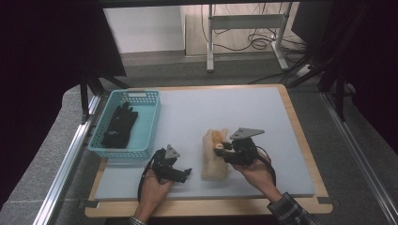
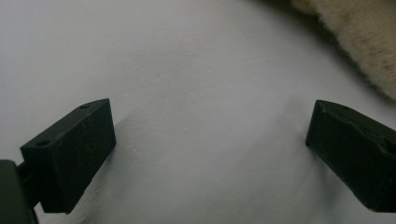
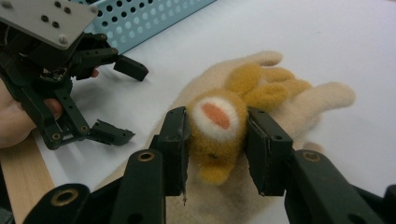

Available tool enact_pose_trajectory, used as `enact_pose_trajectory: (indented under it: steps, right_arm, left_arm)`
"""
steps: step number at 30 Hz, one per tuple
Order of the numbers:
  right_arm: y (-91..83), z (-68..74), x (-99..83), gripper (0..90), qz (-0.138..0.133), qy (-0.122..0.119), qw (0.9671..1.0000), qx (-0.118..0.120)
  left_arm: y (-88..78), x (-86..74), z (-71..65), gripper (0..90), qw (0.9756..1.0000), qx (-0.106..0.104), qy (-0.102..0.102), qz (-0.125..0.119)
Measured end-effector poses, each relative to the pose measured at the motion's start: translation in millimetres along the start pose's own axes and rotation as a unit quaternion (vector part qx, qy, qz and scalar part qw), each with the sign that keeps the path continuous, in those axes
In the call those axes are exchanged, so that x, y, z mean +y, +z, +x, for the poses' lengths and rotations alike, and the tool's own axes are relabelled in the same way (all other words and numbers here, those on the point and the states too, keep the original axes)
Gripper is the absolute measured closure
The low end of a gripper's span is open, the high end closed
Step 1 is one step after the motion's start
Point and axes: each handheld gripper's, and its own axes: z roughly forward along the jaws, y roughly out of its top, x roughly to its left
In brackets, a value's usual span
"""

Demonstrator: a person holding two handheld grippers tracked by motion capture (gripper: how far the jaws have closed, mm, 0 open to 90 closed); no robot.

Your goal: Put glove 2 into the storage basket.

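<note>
Glove point(image 1: 213, 161), cream and fuzzy with an orange plush animal shape on its back, lies flat on the white mat point(image 1: 187, 117) near the middle front of the table, fingers pointing away from the person. The right gripper point(image 3: 218, 140) has its two black jaws pressed against either side of the orange plush part point(image 3: 217, 128), which has a white patch with a pinkish centre. The jaws are closed on it, probably to lift the glove by its raised, easy-to-pinch part rather than by the flat fabric.

The left gripper point(image 1: 180, 173) sits just left of the glove, low over the mat. Its jaws stand wide apart and hold nothing; the left gripper view looks down at bare mat with the glove's fuzzy edge in the upper right corner. It seems to be waiting close by, ready to help.

Farther left, a light blue perforated basket point(image 1: 145, 124) rests at the mat's left edge with a black glove point(image 1: 119, 125) lying inside. The cream glove likely belongs there too.
</note>
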Motion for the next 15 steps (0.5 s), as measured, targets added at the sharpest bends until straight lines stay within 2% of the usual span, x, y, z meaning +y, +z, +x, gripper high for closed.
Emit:
enact_pose_trajectory:
  steps: [2, 5, 7, 12, 15]
  right_arm:
    - [11.7, 7.4, -0.7, 60.3, 0.004, 0.002, 0.9999, -0.01]
    - [23.0, 10.2, -3.6, 60.1, 0.009, 0.006, 0.9997, -0.021]
    - [31.4, 10.5, -8.0, 59.8, 0.019, 0.018, 0.9993, -0.026]
    - [42.7, 8.3, -18.8, 56.6, 0.028, 0.038, 0.9984, -0.032]
    - [44.4, 5.6, -23.0, 50.6, 0.024, 0.043, 0.9985, -0.022]
  left_arm:
    - [-0.1, 0.0, 0.0, 1.9, 1.0, 0.0, 0.0, 0.0]
    - [-0.1, 0.0, 0.2, 1.9, 1.0, 0.0, 0.002, 0.0]
    - [-0.1, 0.0, 0.2, 2.0, 1.0, 0.001, 0.003, 0.0]
    - [-0.2, 0.0, 0.1, 2.0, 1.0, 0.0, 0.002, 0.001]
    - [-0.2, 0.0, 0.2, 2.0, 1.0, 0.0, 0.002, 0.001]
